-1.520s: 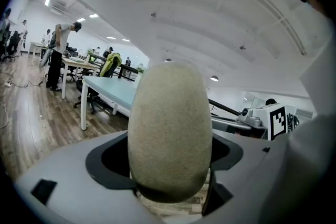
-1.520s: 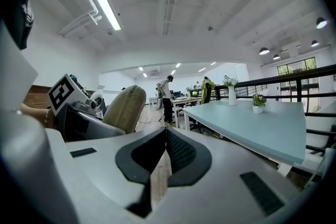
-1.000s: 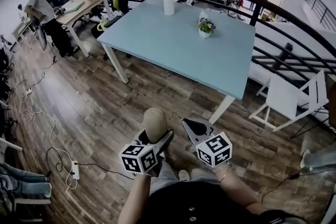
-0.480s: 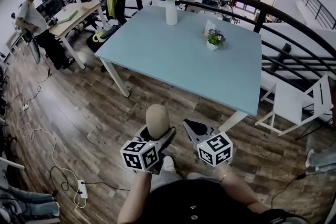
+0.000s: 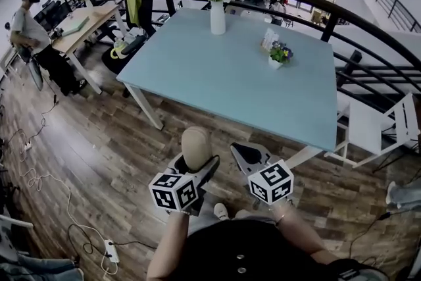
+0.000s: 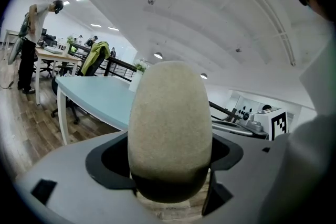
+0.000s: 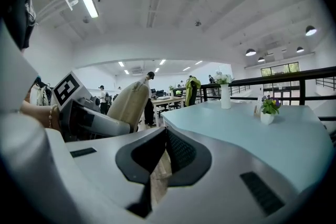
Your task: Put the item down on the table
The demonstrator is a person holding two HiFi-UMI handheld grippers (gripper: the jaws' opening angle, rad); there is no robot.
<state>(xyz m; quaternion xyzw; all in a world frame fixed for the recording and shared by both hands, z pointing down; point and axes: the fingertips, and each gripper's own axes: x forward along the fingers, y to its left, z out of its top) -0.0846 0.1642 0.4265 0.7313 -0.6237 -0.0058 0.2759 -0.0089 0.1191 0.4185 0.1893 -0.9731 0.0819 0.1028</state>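
A beige egg-shaped item (image 5: 195, 145) stands upright between the jaws of my left gripper (image 5: 197, 166), which is shut on its lower part. In the left gripper view the item (image 6: 170, 118) fills the middle and hides most of what lies behind it. My right gripper (image 5: 246, 156) is beside it to the right, shut and holding nothing; its jaws (image 7: 164, 157) meet with no gap. Both grippers hang over the wooden floor, short of the near edge of the light blue table (image 5: 223, 72). From the right gripper view the item (image 7: 128, 105) shows at the left.
On the table stand a white vase with flowers (image 5: 217, 6) at the far edge and a small potted plant (image 5: 279, 54) with a card at the right. A black railing (image 5: 355, 23) curves behind. A white chair (image 5: 378, 125) is at the right, and a person (image 5: 29, 26) stands by a desk at the left. A power strip (image 5: 110, 251) and its cables lie on the floor.
The table has come nearer and shifted right in the head view as I walk toward it. Both grippers keep their pose, and the left still holds the item.
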